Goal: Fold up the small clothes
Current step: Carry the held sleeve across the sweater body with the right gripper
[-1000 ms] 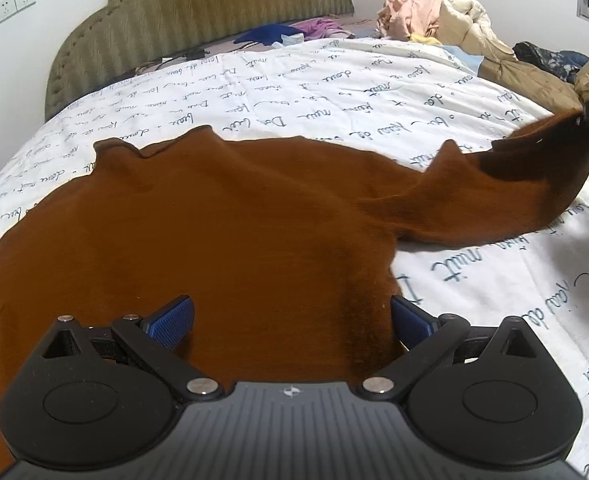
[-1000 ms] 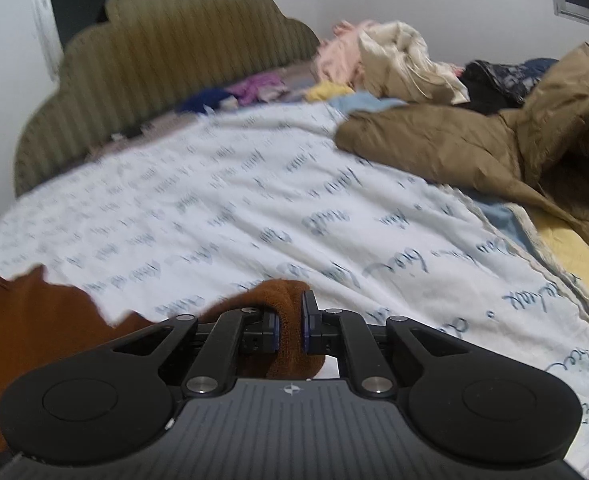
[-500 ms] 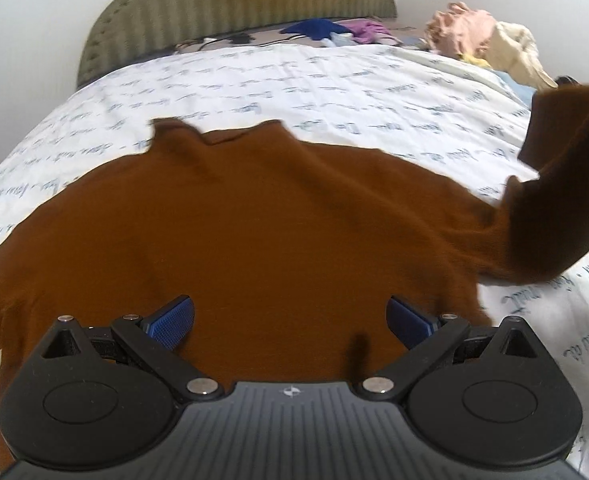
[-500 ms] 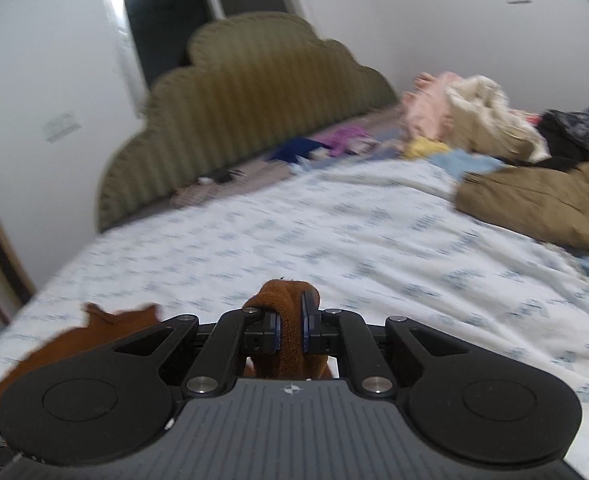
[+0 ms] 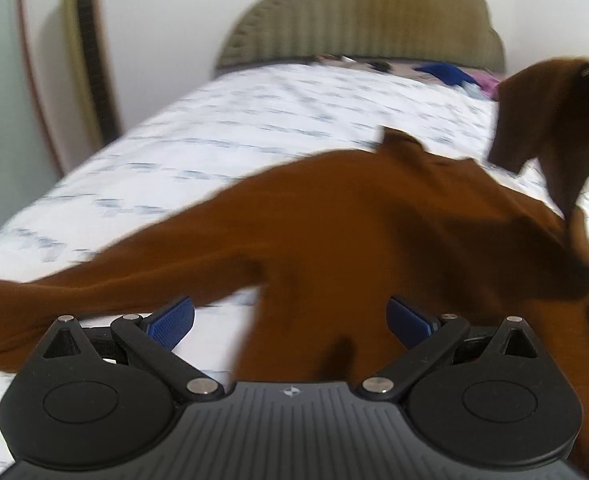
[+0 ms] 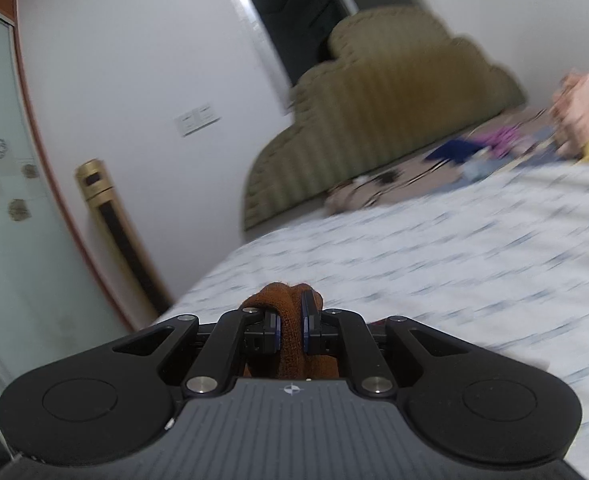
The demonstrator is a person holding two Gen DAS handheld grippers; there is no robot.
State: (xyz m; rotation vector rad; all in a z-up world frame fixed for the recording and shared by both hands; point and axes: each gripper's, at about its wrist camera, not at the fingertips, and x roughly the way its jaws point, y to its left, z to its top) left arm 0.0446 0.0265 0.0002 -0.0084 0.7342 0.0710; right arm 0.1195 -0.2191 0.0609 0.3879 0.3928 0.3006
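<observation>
We pinch the sleeve [image 6: 290, 320] in the right gripper [image 6: 290, 322], raised for folding over the top [image 5: 374, 232]; the left gripper [image 5: 290, 316] gapes wide, empty.

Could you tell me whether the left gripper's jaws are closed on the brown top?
No, the left gripper has its jaws wide apart above the brown top, gripping nothing.
</observation>
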